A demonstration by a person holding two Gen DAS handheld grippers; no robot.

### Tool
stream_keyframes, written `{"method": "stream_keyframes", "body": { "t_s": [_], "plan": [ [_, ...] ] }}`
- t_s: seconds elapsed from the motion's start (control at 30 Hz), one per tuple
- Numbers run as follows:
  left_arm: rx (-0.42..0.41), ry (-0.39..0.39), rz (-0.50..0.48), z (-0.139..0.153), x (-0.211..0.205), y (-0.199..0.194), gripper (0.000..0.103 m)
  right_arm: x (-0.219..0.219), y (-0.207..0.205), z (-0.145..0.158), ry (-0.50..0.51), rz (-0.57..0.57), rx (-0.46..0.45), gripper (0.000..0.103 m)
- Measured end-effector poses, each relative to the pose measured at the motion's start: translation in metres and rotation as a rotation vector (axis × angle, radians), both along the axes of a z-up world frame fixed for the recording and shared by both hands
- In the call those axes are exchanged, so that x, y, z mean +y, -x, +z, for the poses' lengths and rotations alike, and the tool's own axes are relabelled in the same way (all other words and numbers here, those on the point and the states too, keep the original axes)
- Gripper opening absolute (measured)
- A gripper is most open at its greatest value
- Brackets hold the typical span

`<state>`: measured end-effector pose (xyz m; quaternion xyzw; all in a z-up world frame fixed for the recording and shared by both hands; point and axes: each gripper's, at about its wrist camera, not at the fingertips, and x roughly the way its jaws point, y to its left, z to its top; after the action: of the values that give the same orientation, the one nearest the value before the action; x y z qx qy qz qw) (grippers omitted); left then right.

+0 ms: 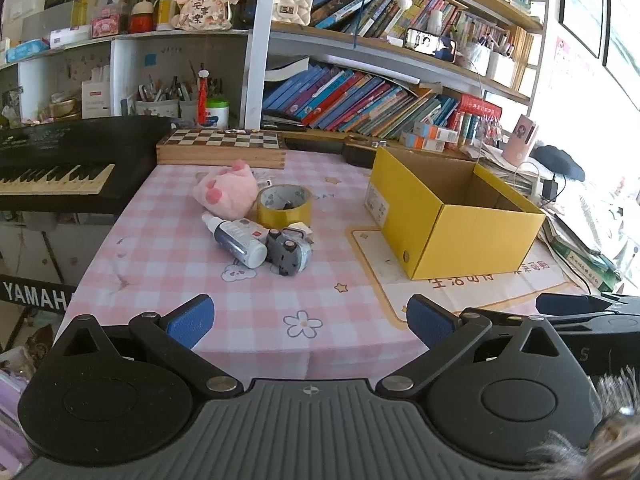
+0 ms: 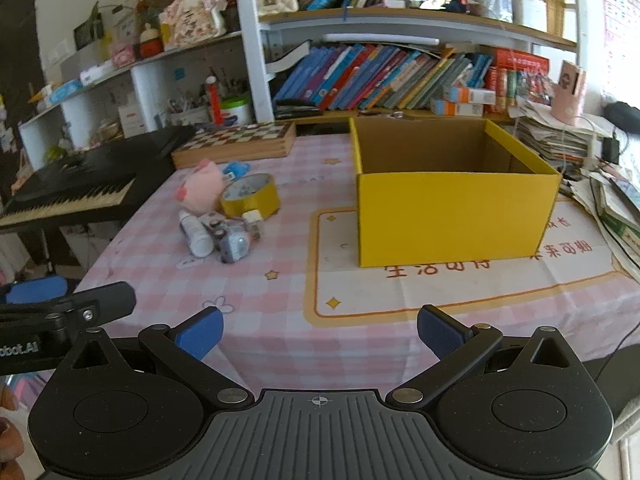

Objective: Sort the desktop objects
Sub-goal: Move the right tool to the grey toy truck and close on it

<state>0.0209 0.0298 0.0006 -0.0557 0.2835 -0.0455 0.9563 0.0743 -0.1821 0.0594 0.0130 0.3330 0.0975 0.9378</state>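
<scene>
Bookshelves crowd the wall behind a surface (image 2: 280,320) covered in pink checked cloth. On it stands an open yellow box (image 2: 456,216), showing nothing inside. Left of the box lies a cluster: a pink plush toy (image 1: 228,190), a roll of yellow tape (image 1: 284,205) touching it, a white bottle (image 1: 236,238) on its side, and a grey toy car (image 1: 289,251) beside the bottle. Farther left of the box sits a black keyboard (image 1: 60,168). The left claw (image 1: 310,320) and right claw (image 2: 320,334) both hover spread wide, gripping nothing, nearer the camera than the box.
</scene>
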Motion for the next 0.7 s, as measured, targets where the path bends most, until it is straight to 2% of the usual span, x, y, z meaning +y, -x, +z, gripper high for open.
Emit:
{"method": "stream_keyframes", "body": {
  "t_s": [0.5, 0.63, 0.7],
  "plan": [
    [-0.001, -0.024, 0.062, -0.003, 0.012, -0.004, 0.103, 0.019, -0.016, -0.007, 0.014, 0.065, 0.017, 0.103],
    [-0.039, 0.016, 0.075, -0.003, 0.022, -0.005, 0.103, 0.031, -0.027, -0.011, 0.018, 0.132, 0.029, 0.103],
    [-0.032, 0.027, 0.082, -0.004, 0.025, -0.010, 0.103, 0.039, -0.031, -0.011, 0.029, 0.170, 0.020, 0.103]
  ]
}}
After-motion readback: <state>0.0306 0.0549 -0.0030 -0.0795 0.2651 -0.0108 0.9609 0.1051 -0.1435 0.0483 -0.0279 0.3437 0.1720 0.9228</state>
